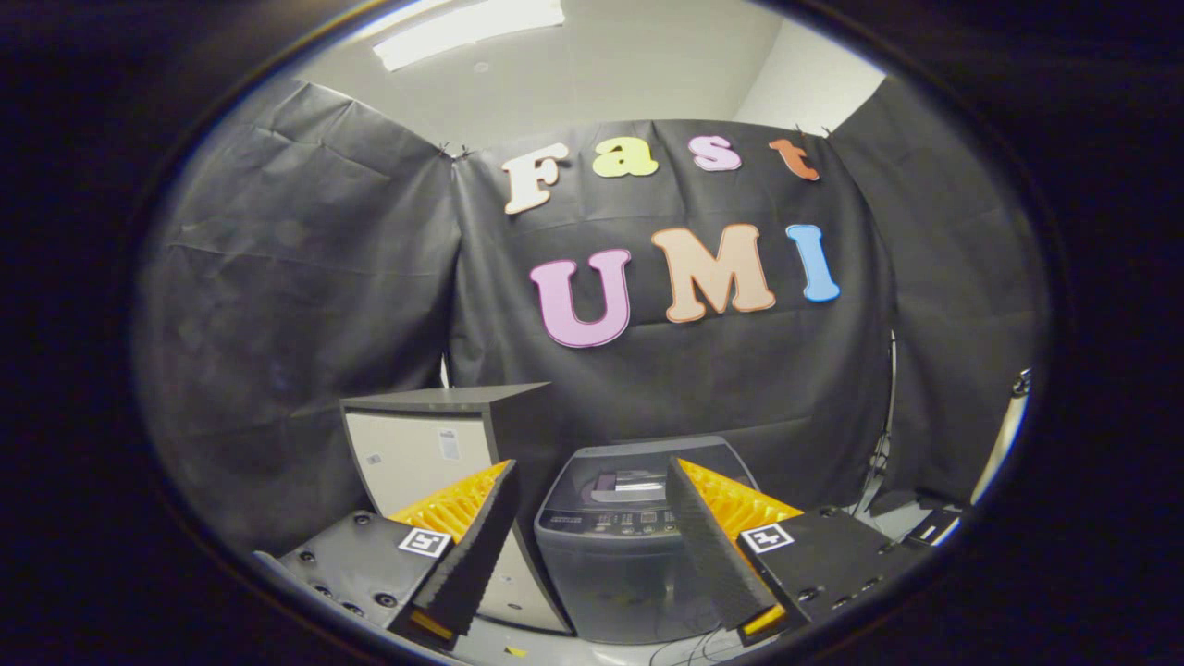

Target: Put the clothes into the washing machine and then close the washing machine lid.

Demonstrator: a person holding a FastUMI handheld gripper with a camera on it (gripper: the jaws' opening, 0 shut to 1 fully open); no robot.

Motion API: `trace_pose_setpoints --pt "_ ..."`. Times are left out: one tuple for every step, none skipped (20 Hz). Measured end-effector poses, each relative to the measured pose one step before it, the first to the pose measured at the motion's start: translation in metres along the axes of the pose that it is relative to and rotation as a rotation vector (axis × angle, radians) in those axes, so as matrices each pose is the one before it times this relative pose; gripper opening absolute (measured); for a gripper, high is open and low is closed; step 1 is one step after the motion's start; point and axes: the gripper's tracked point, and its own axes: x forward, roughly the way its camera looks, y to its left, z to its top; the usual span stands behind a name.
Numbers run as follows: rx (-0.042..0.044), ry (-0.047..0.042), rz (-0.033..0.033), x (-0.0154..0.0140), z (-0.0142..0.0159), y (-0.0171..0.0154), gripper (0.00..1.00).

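Gripper view: washing machine (629, 546) (lid down) beyond the wide-open, empty jaws.

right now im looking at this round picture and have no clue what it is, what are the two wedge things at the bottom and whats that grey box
The picture comes from a wide-angle camera riding on a hand-held gripper, a two-finger tool a person carries. The two wedges are its fingers, standing apart with nothing between them, so nothing is held. Beyond them, seen through the gap, stands a small grey washing machine, its lid down as far as I can tell. Beside it is a pale cabinet with a dark top. Behind everything hangs the booth's black cloth wall.
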Motion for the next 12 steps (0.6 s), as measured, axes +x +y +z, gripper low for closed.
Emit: trace_pose_setpoints --pt "-0.01237 -0.00094 -0.00157 0.00055 -0.00161 0.00107 0.98" --pt "-0.00728 -0.00107 -0.00249 0.00057 -0.00079 0.00057 0.98" --pt "0.00008 -0.00080 -0.00060 0.00067 -0.00071 0.00144 0.98" --pt "0.00139 0.00505 -0.00132 -0.00010 -0.00419 0.00146 0.98" --pt "-0.00002 -0.00028 -0.00134 0.00045 -0.00085 0.00034 0.98" --pt "-0.00393 -0.00548 -0.00614 0.00139 -0.00067 -0.00143 0.98" --pt "-0.00767 -0.00583 -0.01203 0.00041 -0.00023 -0.00352 0.98" --pt "-0.00941 -0.00870 -0.01299 0.00114 -0.00152 -0.00285 0.98" --pt "-0.01051 -0.01086 -0.01349 0.00145 0.00059 -0.00267 0.98" --pt "-0.00421 -0.01132 -0.02000 0.00145 0.00068 -0.00435 0.98" --pt "-0.00517 -0.00876 -0.01222 0.00076 0.00078 -0.00267 0.98" --pt "-0.00051 -0.01323 -0.00779 0.00155 0.00176 0.00101 0.98"
